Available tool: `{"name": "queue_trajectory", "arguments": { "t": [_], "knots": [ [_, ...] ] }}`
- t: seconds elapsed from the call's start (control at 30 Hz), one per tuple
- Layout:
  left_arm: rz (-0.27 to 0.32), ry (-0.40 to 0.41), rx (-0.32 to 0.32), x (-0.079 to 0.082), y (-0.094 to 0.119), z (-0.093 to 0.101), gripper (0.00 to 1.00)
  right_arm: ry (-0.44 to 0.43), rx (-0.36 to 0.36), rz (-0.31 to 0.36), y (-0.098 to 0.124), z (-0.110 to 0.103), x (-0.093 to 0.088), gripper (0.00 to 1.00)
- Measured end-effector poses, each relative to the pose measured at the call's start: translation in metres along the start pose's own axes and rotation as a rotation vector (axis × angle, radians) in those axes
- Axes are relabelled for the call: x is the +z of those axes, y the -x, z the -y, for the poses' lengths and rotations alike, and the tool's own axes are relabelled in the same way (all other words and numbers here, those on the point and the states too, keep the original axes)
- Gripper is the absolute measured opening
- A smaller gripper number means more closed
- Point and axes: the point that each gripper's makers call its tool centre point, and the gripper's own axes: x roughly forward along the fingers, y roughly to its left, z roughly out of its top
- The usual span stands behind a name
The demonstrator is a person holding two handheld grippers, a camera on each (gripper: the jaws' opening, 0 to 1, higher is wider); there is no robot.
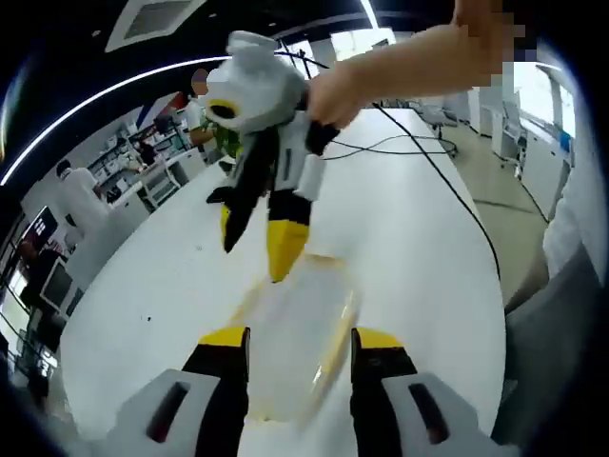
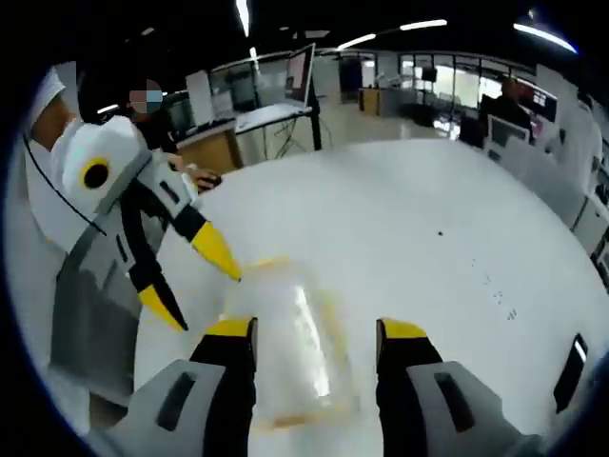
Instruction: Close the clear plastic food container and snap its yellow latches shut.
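Clear plastic container [image 1: 290,338], blurred, lies on the white table [image 1: 400,238], yellow trim along its edges; whether the lid is down or the latches are snapped cannot be told.

Left gripper view: the left gripper [image 1: 301,350] is angled down over the table, jaws apart, empty, the container lying between and ahead of them. Contact cannot be told. The right gripper [image 1: 257,243] comes in from above, held by a bare hand [image 1: 333,95], tips pointing down at the container's far edge, spread a little, gripping nothing.

Right gripper view: the right gripper [image 2: 316,343] has jaws parted over the container [image 2: 295,347]. The left gripper [image 2: 190,281] enters from the left, jaws parted.
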Motion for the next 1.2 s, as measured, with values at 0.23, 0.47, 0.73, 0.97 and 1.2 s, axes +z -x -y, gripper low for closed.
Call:
{"name": "queue_trajectory", "arguments": {
  "t": [0.23,0.47,0.73,0.97,1.2],
  "knots": [
    [0.06,0.105,0.087,-0.026,0.01,-0.009,0.42,-0.048,-0.111,0.05,0.021,-0.032,-0.048,0.54],
    [0.029,0.233,0.152,-0.062,0.003,-0.01,0.49,-0.117,-0.224,0.067,0.009,-0.038,-0.073,0.56],
    [-0.01,0.267,0.151,-0.077,-0.004,-0.007,0.44,-0.13,-0.24,0.036,-0.007,-0.035,-0.081,0.54],
    [-0.023,0.268,0.157,-0.08,-0.009,-0.01,0.41,-0.125,-0.242,0.03,-0.01,-0.032,-0.084,0.51],
    [-0.019,0.271,0.158,-0.08,-0.012,-0.012,0.37,-0.119,-0.244,0.02,-0.015,-0.033,-0.087,0.47]
  ]
}}
